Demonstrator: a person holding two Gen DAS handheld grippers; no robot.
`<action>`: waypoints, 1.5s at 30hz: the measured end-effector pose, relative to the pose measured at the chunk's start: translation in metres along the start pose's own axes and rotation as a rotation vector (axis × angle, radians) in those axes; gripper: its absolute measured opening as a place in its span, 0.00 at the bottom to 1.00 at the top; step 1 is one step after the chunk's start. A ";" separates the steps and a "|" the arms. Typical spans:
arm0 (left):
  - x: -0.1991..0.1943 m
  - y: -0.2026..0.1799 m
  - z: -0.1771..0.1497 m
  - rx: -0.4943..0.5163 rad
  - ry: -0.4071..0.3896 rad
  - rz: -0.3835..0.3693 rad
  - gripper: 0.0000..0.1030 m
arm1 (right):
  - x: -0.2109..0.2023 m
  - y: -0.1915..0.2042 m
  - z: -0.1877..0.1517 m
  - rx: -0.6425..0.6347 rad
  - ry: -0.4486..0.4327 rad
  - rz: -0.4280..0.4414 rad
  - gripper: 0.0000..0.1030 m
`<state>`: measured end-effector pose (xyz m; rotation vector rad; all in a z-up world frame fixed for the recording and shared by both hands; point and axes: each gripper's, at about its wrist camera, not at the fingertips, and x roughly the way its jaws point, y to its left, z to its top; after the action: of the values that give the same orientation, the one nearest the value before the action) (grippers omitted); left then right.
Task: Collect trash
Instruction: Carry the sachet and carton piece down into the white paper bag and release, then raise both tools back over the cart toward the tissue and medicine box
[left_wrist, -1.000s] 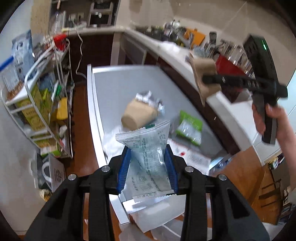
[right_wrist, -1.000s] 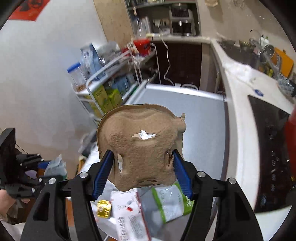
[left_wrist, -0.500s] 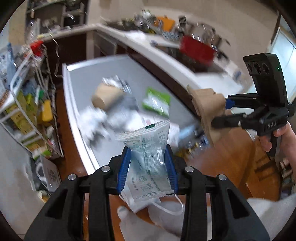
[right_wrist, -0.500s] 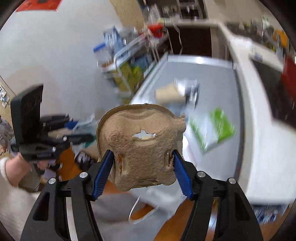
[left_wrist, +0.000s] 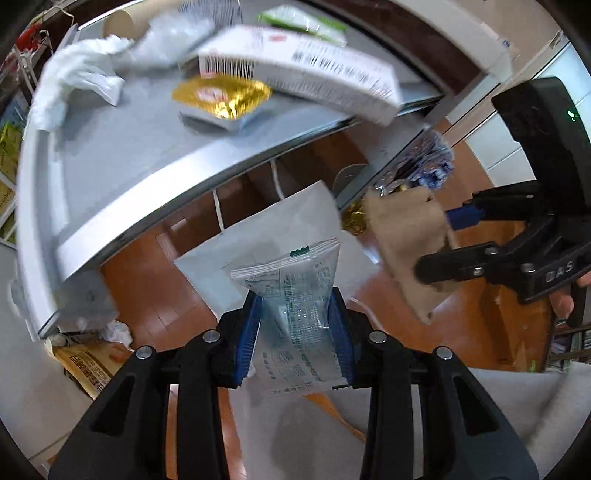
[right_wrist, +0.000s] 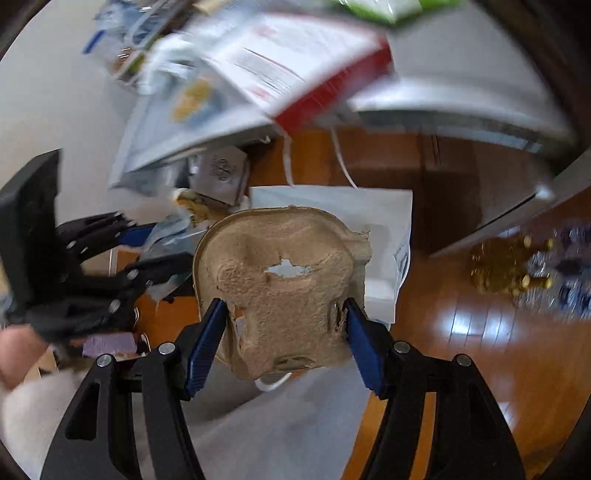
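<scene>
My left gripper (left_wrist: 295, 317) is shut on a clear printed plastic wrapper (left_wrist: 295, 295), held over a white paper bag (left_wrist: 273, 236) that stands on the wooden floor below the table edge. My right gripper (right_wrist: 284, 332) is shut on a brown pulp carton piece (right_wrist: 280, 280), held over the same white bag (right_wrist: 384, 214). The right gripper (left_wrist: 439, 243) with its carton piece (left_wrist: 410, 240) shows at the right of the left wrist view. The left gripper (right_wrist: 147, 243) shows at the left of the right wrist view.
On the grey table (left_wrist: 122, 147) lie a white barcoded box (left_wrist: 295, 70), a gold foil packet (left_wrist: 221, 96), crumpled white tissue (left_wrist: 77, 74), a green packet (left_wrist: 303, 22) and a cardboard cup (left_wrist: 118, 22). Floor clutter sits beneath the table (left_wrist: 92, 354). Gold and blue items (right_wrist: 517, 273) lie on the floor.
Both grippers have swung away from the table top and down past its edge, each still holding its piece. They now hang over the white bag on the floor.
</scene>
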<state>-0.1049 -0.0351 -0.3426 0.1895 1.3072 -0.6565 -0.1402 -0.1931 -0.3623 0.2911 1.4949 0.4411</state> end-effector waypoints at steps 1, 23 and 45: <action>0.006 0.001 0.002 -0.001 0.006 0.008 0.37 | 0.009 -0.008 0.000 0.027 0.002 -0.008 0.62; -0.008 0.016 -0.007 -0.052 0.005 0.080 0.69 | 0.011 -0.007 0.011 -0.034 0.039 -0.176 0.77; -0.201 0.026 0.043 -0.089 -0.587 0.340 0.98 | -0.208 0.118 0.036 -0.371 -0.643 -0.310 0.96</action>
<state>-0.0771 0.0331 -0.1492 0.1277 0.7127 -0.3230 -0.1204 -0.1800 -0.1212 -0.0942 0.7882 0.3229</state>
